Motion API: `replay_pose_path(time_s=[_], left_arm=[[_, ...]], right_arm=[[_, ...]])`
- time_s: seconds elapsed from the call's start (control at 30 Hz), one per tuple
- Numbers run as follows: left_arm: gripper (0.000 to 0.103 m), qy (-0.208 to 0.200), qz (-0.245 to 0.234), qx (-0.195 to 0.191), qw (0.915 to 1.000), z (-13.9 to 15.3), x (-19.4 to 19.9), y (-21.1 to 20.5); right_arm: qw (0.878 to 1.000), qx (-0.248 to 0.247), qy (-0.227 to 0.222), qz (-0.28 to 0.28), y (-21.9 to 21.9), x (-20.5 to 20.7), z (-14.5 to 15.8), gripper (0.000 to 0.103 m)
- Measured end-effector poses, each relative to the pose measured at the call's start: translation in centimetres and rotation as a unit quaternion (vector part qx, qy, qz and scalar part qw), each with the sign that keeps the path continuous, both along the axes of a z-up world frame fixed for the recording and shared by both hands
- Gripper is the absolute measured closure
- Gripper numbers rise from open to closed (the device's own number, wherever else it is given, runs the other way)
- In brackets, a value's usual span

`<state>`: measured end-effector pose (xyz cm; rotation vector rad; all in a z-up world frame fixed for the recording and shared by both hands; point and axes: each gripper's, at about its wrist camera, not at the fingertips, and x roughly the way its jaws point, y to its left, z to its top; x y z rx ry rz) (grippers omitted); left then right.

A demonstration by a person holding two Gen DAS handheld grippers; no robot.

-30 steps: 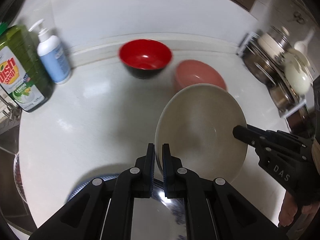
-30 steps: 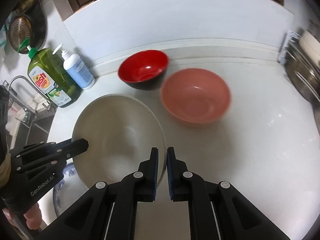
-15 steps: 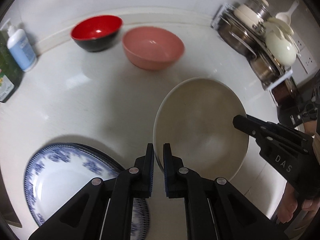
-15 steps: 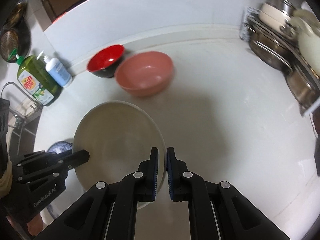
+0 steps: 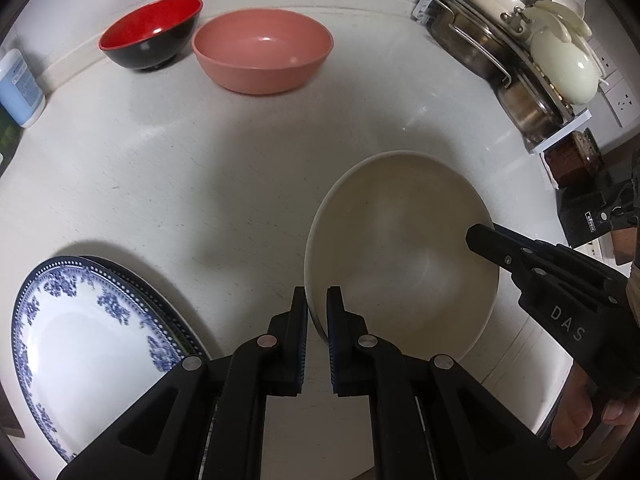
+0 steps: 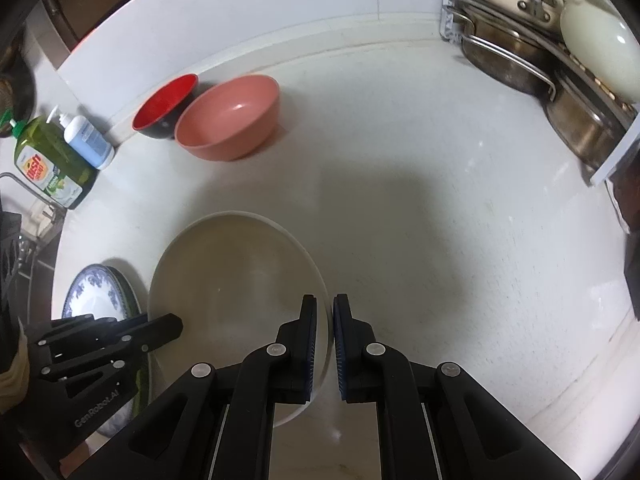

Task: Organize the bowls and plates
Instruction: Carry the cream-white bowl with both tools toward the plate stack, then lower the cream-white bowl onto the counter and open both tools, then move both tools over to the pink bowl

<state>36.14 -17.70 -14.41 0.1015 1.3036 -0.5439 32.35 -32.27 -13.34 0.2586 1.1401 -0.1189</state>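
Observation:
A wide cream bowl [image 5: 404, 252] [image 6: 236, 280] hangs just above the white counter, held by both grippers. My left gripper [image 5: 317, 300] is shut on its left rim. My right gripper [image 6: 326, 308] is shut on the opposite rim and shows from the side in the left wrist view as the right gripper [image 5: 476, 236]. The left gripper [image 6: 176, 322] shows in the right wrist view. A pink bowl [image 5: 262, 54] [image 6: 230, 118] and a red-and-black bowl [image 5: 152, 38] [image 6: 166, 106] stand at the back by the wall. Blue-patterned plates [image 5: 92, 344] [image 6: 98, 292] lie stacked at the lower left.
A rack of metal pots and a cream lid [image 5: 520, 52] [image 6: 560, 56] fills the right back corner. A green dish soap bottle [image 6: 50, 164] and a blue pump bottle [image 6: 86, 140] stand at the left by the sink tap. A person's fingers [image 5: 580, 416] hold the right gripper.
Both grippers carried the cream bowl rightwards and slightly down, away from the soap bottles. The patterned plates came into view at the left, and the pot rack drew closer.

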Motion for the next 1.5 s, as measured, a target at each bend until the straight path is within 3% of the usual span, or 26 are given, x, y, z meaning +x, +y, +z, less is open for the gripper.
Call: replay_pose_path(time_s=[0.6, 0.8, 0.97, 1.1, 1.27, 1.4, 1.5], left_arm=[[0.089, 0.015, 0.011, 0.002, 0.9998, -1.0, 0.1, -1.4], [0.082, 0.025, 0.015, -0.007, 0.9995, -1.1, 0.3, -1.4], [0.067, 0.02, 0.024, -0.011, 0.9995, -0.9, 0.3, -0.8], [0.062, 0.004, 0.032, -0.009, 0.9994, -0.3, 0.4, -0.3], [0.052, -0.019, 0.037, -0.01, 0.9991, 0.7, 0.6, 0.5], [0.044, -0.052, 0.036, -0.01, 0.9979, 2.1, 0.7, 1.1], [0.036, -0.077, 0.036, -0.011, 0.9964, 3.2, 0.9, 1.8]], right_arm=[[1.0, 0.011, 0.022, 0.007, -1.3, 0.2, -1.6, 0.092], [0.999, 0.022, 0.023, 0.01, -1.6, 0.1, -1.6, 0.092], [0.999, 0.023, 0.027, 0.007, -1.5, 0.0, -1.4, 0.091], [1.0, 0.012, 0.021, 0.005, -1.3, -0.1, -1.0, 0.075], [1.0, 0.002, 0.012, 0.008, -0.9, -0.1, 0.0, 0.075], [1.0, -0.009, 0.0, 0.012, -0.4, -0.1, 0.9, 0.064], [1.0, -0.005, -0.01, 0.011, -0.4, 0.0, 1.7, 0.063]])
